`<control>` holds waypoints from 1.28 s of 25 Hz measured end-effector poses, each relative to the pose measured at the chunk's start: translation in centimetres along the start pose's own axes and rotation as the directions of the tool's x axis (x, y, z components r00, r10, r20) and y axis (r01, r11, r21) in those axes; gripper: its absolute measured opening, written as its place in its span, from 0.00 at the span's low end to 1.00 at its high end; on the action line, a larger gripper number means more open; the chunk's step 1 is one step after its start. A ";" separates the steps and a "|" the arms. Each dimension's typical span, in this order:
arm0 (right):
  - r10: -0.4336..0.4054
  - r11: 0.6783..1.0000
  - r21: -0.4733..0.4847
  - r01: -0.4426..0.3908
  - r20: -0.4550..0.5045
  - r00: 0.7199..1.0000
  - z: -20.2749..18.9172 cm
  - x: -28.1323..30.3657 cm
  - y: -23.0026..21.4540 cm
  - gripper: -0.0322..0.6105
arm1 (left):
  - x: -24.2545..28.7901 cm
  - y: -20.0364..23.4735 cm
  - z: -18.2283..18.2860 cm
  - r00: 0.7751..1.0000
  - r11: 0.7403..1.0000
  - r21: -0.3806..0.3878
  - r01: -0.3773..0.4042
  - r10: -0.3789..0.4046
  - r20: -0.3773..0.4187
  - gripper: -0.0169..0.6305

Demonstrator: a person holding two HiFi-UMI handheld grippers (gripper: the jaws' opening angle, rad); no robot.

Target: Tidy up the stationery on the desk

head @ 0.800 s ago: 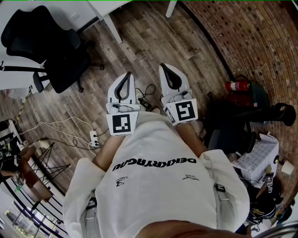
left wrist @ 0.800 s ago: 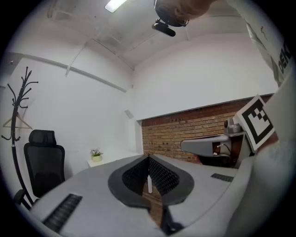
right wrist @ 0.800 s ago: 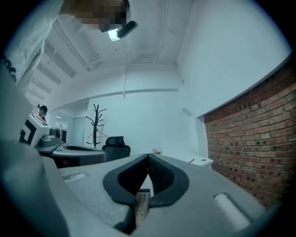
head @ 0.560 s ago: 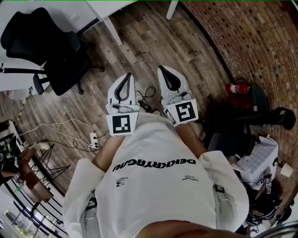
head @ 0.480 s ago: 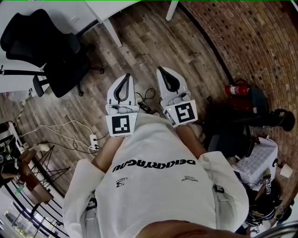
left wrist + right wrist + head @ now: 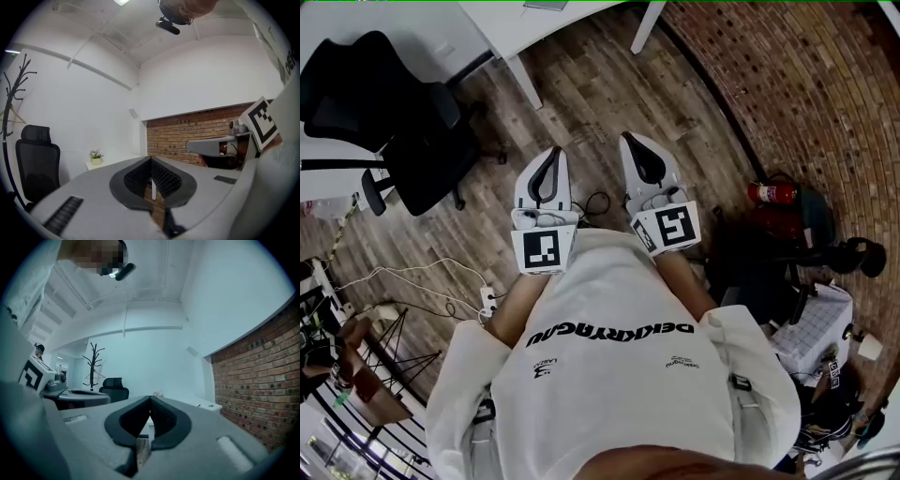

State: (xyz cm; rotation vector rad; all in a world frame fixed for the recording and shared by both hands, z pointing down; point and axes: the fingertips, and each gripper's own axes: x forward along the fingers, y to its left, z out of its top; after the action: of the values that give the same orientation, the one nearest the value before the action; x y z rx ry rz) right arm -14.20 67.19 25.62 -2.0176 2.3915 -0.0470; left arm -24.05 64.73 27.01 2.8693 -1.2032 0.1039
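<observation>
No stationery can be made out. The white desk [image 6: 534, 21] shows only as a corner at the top of the head view, well ahead of both grippers. My left gripper [image 6: 552, 152] and right gripper [image 6: 629, 140] are held side by side in front of the person's white sweatshirt [image 6: 619, 366], over the wooden floor. In the left gripper view the left gripper [image 6: 151, 160] has its jaws together with nothing between them. The right gripper [image 6: 150, 399] is likewise shut and empty. Both point level across the room.
A black office chair [image 6: 403, 122] stands at the left beside the desk. A power strip with cables [image 6: 488, 300] lies on the floor at lower left. By the brick wall [image 6: 806, 84] are a red fire extinguisher [image 6: 772, 193] and dark equipment. A coat rack [image 6: 94, 363] stands far off.
In the head view the floor and chair have slid slightly downward and more of the desk shows at the top. Both grippers stay shut in front of the chest.
</observation>
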 end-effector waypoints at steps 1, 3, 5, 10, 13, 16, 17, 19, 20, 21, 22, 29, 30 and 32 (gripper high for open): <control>-0.005 1.000 -0.008 0.005 0.000 1.000 0.1 0.6 0.1 0.05 | 0.3 0.6 0.2 1.000 1.000 -0.012 0.001 -0.001 0.007 0.02; -0.027 0.999 -0.020 0.027 0.005 1.000 0.2 1.6 0.0 0.05 | 1.1 1.6 0.3 1.000 1.000 -0.023 0.007 -0.007 0.014 0.02; -0.045 0.999 -0.023 0.045 0.003 0.999 0.0 2.6 -0.2 0.05 | 2.1 2.3 0.1 1.000 1.000 -0.023 0.021 -0.020 0.009 0.02; -0.057 0.998 -0.013 0.057 -0.020 0.998 -0.5 4.5 -0.7 0.05 | 4.1 3.6 -0.7 0.999 0.999 -0.023 0.038 -0.038 -0.009 0.02; -0.045 0.999 -0.013 0.044 -0.019 0.999 -0.8 6.5 -1.5 0.05 | 5.7 4.6 -1.4 0.999 0.999 -0.022 0.030 -0.030 -0.027 0.02; -0.031 0.999 -0.006 0.031 -0.024 0.999 -1.5 8.9 -2.6 0.05 | 8.0 5.2 -1.8 0.999 0.999 -0.009 0.035 -0.035 -0.038 0.02; -0.028 1.000 -0.003 0.027 -0.022 0.999 -1.5 9.8 -3.1 0.05 | 8.9 5.5 -1.8 0.999 0.999 0.000 0.037 -0.037 -0.039 0.02; -0.021 1.000 0.002 0.021 -0.009 1.000 -1.5 11.8 -4.4 0.05 | 10.9 6.3 -1.9 0.999 0.999 0.023 0.031 -0.030 -0.040 0.02; -0.018 1.000 0.006 0.018 -0.001 1.000 -1.5 13.1 -5.2 0.05 | 12.2 6.9 -2.0 0.999 0.999 0.033 0.024 -0.023 -0.043 0.02; -0.018 1.000 0.014 0.018 0.005 1.000 -1.5 14.4 -6.2 0.05 | 13.5 7.4 -2.1 0.999 0.999 0.041 0.019 -0.017 -0.050 0.02; -0.020 0.999 0.025 0.020 0.008 1.000 -1.6 15.7 -7.3 0.05 | 14.9 7.9 -2.1 0.998 0.999 0.050 0.015 -0.012 -0.056 0.02; 0.016 0.998 0.068 -0.016 0.002 1.000 -1.2 25.5 -14.2 0.05 | 25.4 11.8 -1.6 0.995 0.995 0.091 -0.044 0.051 -0.084 0.02; 0.023 0.997 0.070 -0.022 -0.002 1.000 -1.2 26.7 -15.4 0.05 | 27.1 12.2 -1.4 0.994 0.994 0.090 -0.054 0.062 -0.088 0.02; 0.028 0.996 0.082 -0.027 -0.011 1.000 -1.1 29.2 -17.9 0.05 | 30.4 12.9 -0.7 0.993 0.994 0.092 -0.066 0.074 -0.096 0.02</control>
State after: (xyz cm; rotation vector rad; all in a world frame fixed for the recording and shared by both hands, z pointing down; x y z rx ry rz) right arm -1.54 35.41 27.51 -1.9549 2.3815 -0.1552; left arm -12.04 34.15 29.90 2.8567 -1.3127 0.3052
